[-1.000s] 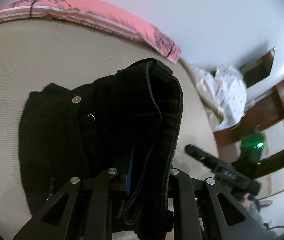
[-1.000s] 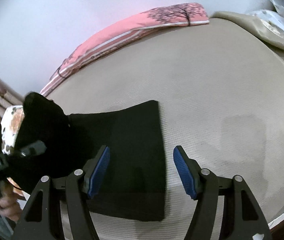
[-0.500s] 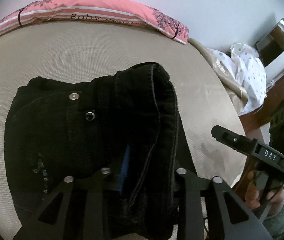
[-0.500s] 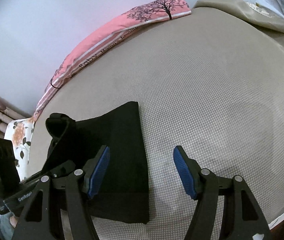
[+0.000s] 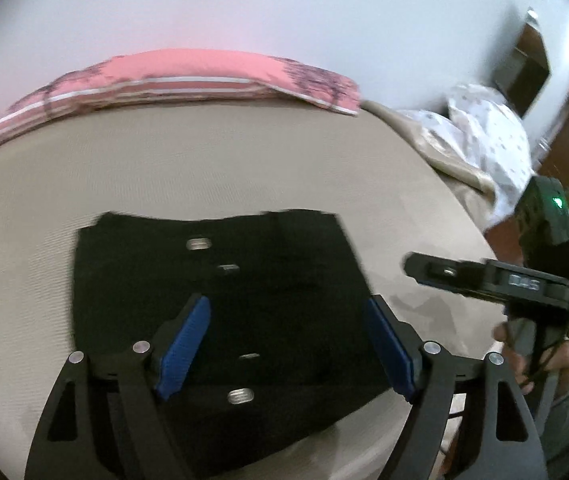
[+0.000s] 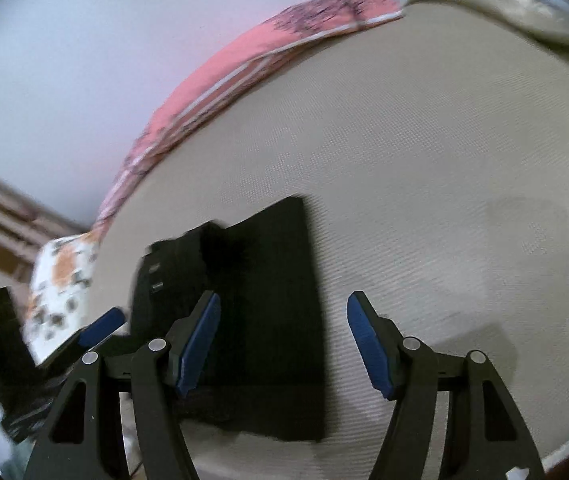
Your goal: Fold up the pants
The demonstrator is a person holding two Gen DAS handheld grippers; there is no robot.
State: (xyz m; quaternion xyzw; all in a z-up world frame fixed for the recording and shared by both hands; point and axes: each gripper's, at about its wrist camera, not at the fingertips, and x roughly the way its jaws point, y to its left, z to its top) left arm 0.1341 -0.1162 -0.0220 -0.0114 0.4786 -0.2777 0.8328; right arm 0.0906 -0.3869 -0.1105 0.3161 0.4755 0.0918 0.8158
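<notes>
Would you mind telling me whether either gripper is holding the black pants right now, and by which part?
Nothing is held. The left gripper has just been opening and the black pants lie flat on the bed; the right gripper is open too.

A beige bed [image 6: 424, 168] carries folded black pants [image 5: 268, 280] near its front edge, a pink pillow [image 5: 188, 76] along the wall, and crumpled bedding [image 5: 480, 136] at one end.
</notes>
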